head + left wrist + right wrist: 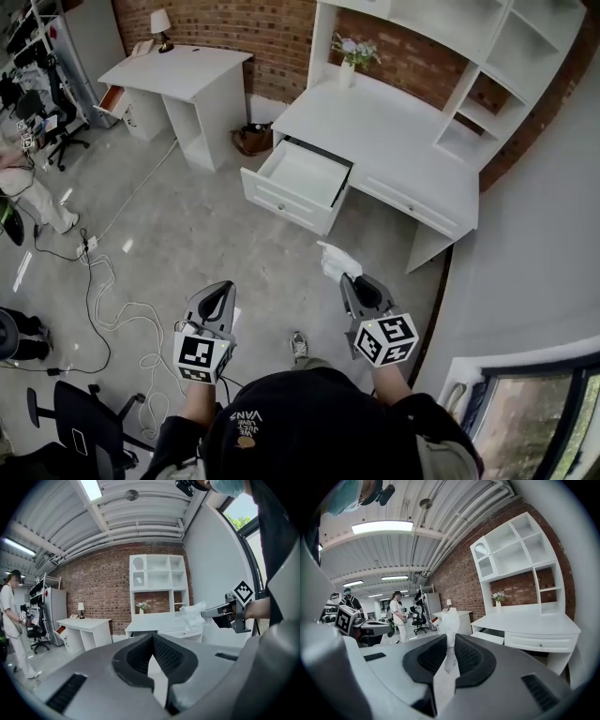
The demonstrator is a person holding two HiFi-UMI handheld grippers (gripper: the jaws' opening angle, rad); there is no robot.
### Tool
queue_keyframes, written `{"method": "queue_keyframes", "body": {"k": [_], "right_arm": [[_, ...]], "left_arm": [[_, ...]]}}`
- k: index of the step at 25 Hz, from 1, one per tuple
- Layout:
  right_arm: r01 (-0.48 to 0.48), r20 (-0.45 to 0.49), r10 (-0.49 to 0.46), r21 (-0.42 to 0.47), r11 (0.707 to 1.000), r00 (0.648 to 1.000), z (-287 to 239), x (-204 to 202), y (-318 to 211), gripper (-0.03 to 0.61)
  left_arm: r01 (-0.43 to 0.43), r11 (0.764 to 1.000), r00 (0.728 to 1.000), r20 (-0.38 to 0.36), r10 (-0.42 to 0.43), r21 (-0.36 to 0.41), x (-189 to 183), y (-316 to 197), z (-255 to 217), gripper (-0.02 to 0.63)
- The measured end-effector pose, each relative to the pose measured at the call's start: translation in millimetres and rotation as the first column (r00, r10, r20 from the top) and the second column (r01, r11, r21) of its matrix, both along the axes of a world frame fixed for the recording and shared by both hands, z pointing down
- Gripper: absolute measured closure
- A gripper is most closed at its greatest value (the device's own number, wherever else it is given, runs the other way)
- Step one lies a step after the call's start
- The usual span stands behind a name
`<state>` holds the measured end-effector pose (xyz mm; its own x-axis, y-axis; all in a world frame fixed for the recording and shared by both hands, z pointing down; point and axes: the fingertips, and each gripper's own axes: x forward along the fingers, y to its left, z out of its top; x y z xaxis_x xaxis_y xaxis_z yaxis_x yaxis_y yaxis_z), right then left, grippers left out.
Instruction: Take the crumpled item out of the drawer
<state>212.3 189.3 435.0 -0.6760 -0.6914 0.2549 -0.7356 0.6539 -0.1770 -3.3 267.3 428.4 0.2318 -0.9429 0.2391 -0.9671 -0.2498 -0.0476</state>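
Observation:
The white crumpled item [335,260] hangs in the air over the floor, pinched in my right gripper [349,279], which is shut on it. In the right gripper view the crumpled item [450,620] sticks up from between the closed pads of the right gripper [451,638]. The white desk's drawer [300,176] stands pulled out ahead of me and looks empty. My left gripper [221,292] is held level beside the right one, shut with nothing in it. The left gripper view shows the right gripper [226,613] carrying the crumpled item [192,615].
A hutch desk [394,141] holds a flower vase [348,62]. A second white desk [178,75] stands at the back left, with a brown basket [251,141] between them. Cables [103,281] trail over the floor; an office chair [75,422] and a person [28,187] are at left.

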Motion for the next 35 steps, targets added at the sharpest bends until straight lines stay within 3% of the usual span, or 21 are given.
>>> {"method": "queue_keyframes", "body": {"k": [13, 21, 25, 35], "right_arm": [[0.103, 0.005, -0.103, -0.009, 0.995, 0.995, 10, 6, -131, 0.534], [0.129, -0.009, -0.130, -0.036, 0.991, 0.992, 28, -22, -174, 0.532], [0.113, -0.013, -0.113, -0.038, 0.993, 0.993, 33, -44, -199, 0.534], [-0.014, -0.028, 0.013, -0.029, 0.999, 1.000, 20, -109, -275, 0.532]], "left_arm": [[0.078, 0.997, 0.997, 0.010, -0.078, -0.003, 26, -110, 1, 0.607], [0.124, 0.992, 0.992, -0.010, -0.125, -0.029, -4, -142, 20, 0.607], [0.106, 0.994, 0.994, -0.025, -0.107, -0.026, -27, -174, 27, 0.607], [-0.053, 0.998, 0.998, -0.025, 0.052, -0.017, -94, -278, 18, 0.607]]}}
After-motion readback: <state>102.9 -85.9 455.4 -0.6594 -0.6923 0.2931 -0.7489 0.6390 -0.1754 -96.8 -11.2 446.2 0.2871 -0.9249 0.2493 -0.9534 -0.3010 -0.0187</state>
